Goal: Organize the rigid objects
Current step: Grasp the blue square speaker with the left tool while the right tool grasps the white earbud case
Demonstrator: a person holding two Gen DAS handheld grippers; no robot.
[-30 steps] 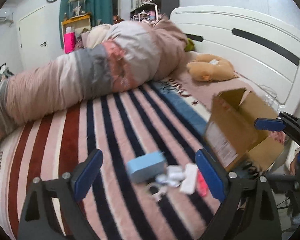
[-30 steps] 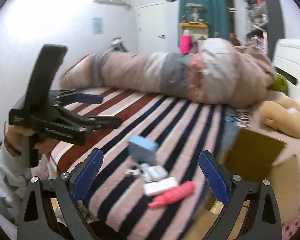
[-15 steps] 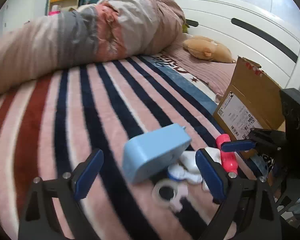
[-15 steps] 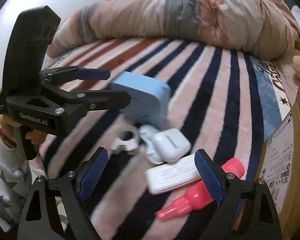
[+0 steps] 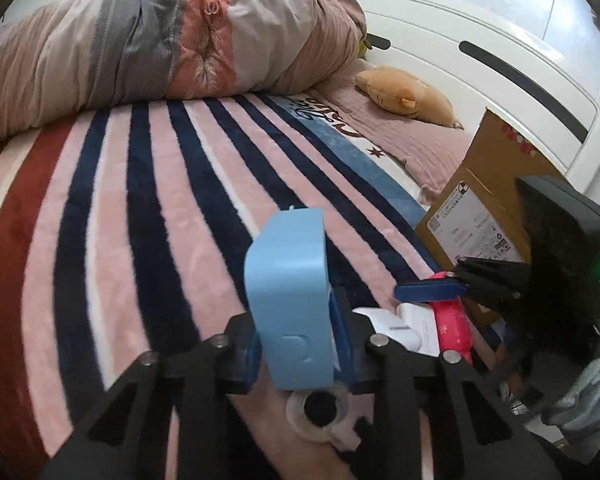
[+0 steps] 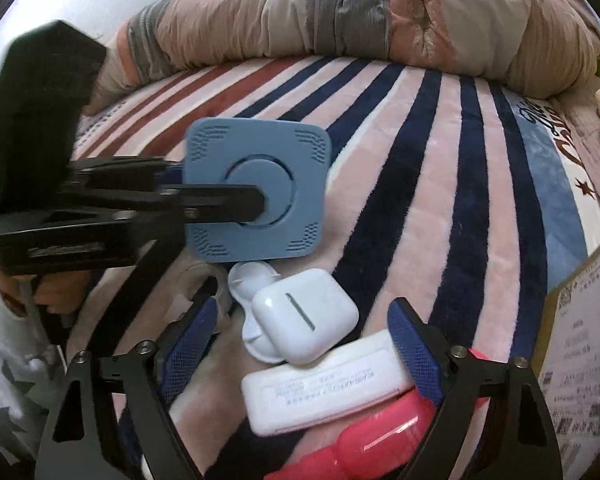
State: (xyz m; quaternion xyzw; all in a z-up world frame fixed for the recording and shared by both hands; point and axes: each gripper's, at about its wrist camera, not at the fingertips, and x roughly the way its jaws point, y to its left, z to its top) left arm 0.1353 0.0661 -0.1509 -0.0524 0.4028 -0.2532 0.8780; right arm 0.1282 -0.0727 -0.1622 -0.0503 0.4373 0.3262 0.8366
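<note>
My left gripper is shut on a light blue square box, holding it on edge; the right wrist view shows that box with one finger across its round face. My right gripper is open over a pile on the striped blanket: a white earbud case, a flat white labelled case, a pink bottle-like thing and a small white piece. A clear tape ring lies under the left gripper.
An open cardboard box stands at the right bed edge, also in the right wrist view. A rolled duvet lies across the back. A plush toy rests by the white headboard.
Both grippers moved down and in toward the pile. The left gripper closed on the blue box and tipped it up on edge. The right gripper stays open, now lower over the white cases.
</note>
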